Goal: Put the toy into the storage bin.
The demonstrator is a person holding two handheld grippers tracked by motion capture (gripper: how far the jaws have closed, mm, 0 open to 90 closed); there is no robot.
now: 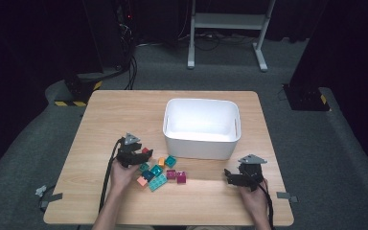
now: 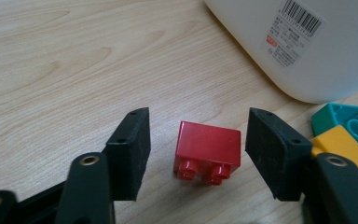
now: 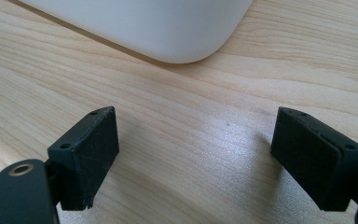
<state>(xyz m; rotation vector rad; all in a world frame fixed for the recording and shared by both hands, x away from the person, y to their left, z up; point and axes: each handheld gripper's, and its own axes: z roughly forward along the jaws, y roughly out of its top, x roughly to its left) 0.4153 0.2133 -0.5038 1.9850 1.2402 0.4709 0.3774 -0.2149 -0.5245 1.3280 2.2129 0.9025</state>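
Between my left gripper (image 2: 196,144) jaws: red block (image 2: 208,148), untouched, jaws spread either side, studs facing me. Block on surface (image 1: 124,115) near left-front, just beside white bin (image 1: 201,125). Right gripper (image 3: 196,154) jaws wide, nothing between, near right-front corner.

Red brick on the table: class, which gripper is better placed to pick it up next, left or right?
Left. The left gripper is open with the red brick lying between its jaws, not yet touched. The right gripper is open over bare table, apart from the bricks.
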